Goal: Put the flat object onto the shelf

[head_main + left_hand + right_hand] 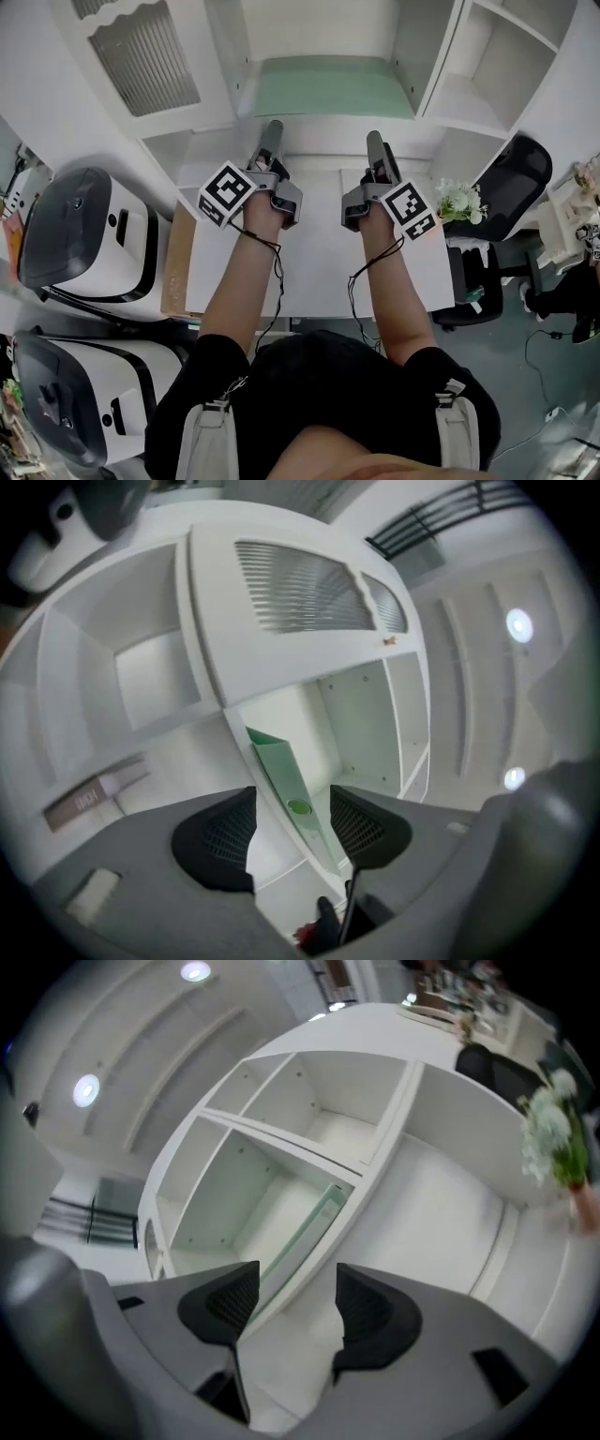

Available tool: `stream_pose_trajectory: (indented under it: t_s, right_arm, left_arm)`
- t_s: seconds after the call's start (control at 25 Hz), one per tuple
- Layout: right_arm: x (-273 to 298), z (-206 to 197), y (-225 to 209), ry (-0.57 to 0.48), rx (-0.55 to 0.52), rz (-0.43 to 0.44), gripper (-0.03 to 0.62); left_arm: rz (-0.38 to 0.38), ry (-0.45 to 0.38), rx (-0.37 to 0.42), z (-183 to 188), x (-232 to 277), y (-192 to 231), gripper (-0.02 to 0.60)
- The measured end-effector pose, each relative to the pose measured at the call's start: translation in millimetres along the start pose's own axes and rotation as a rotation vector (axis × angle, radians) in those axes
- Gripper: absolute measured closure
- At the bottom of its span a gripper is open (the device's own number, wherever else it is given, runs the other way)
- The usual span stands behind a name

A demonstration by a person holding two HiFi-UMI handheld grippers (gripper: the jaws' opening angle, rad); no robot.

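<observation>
Two grippers are hovering over the white worktop, side by side and both pointing toward the shelf unit ahead of me.

Left gripper: I am seeing its jaws standing wide apart in its own view, with nothing pressed between the pads. Through the gap the flat green object is showing farther off, clear of the pads.

Right gripper: its jaws are standing apart as well, clamping nothing. Past them the object's pale green edge is lying along the front lip of the compartment floor.

From the head view the flat green object is lying flat on the shelf in the middle compartment, covering most of that board, apart from both grippers.

Around the rig I am noting a louvred panel up on the left, white machines on the left, and flowers and a black chair on the right.
</observation>
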State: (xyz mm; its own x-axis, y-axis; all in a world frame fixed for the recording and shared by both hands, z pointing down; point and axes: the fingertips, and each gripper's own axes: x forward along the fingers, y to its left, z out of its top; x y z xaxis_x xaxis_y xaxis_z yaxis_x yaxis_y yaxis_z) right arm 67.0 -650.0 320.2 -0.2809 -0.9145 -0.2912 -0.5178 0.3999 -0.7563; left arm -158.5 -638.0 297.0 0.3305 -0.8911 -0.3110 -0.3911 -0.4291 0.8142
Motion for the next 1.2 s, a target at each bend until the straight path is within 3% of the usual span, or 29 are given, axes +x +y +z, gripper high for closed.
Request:
stream_pose_trajectory:
  t_s: [0.04, 0.08, 0.12, 0.24, 0.36, 0.44, 0.56, 0.68, 0.88, 1.2]
  right_arm:
    - [-6.0, -4.2, -1.4, 0.019, -0.109, -0.003, 0.347]
    - [-11.5, -8.9, -3.3, 0.039, -0.224, -0.008, 0.349]
    - [-16.8, -13.3, -4.8, 0.058, -0.338, -0.013, 0.352]
    - [-35.6, -18.9, -6.4, 0.071, -0.624, -0.038, 0.457]
    - [-56.5, -14.3, -1.8, 0.017, -0.791, -0.054, 0.571]
    - [-70.4, -12.6, 3.9, -0.024, -0.873, -0.04, 0.594]
    - [-92.3, -20.7, 6.0, -0.022, -0.918, -0.002, 0.595]
    - [-113.1, -36.3, -0.5, 0.015, -0.896, 0.021, 0.595]
    - [-148.0, -68.8, -12.7, 0.086, -0.92, 0.045, 0.595]
    - [-165.1, -74.3, -16.2, 0.109, -0.898, 0.016, 0.595]
  left_arm:
    - [-0.001, 0.005, 0.085, -1.1, -7.2, -2.6, 0.344]
    - [-0.003, 0.009, 0.162, -3.0, -14.2, -4.3, 0.415]
    - [-0.003, 0.013, 0.231, -5.7, -20.9, -4.3, 0.53]
    - [0.047, 0.045, 0.471, -17.0, -39.7, 4.0, 0.555]
    - [0.099, 0.12, 0.787, -37.9, -56.8, 7.9, 0.565]
    - [0.106, 0.183, 0.953, -57.4, -68.1, 8.5, 0.565]
    - [0.103, 0.251, 1.113, -86.4, -87.7, 7.9, 0.566]
    - [0.106, 0.283, 1.161, -110.9, -106.8, 9.0, 0.566]
    - [0.131, 0.328, 1.051, -142.5, -140.0, 28.2, 0.566]
    - [0.167, 0.317, 1.034, -145.1, -159.8, 30.5, 0.566]
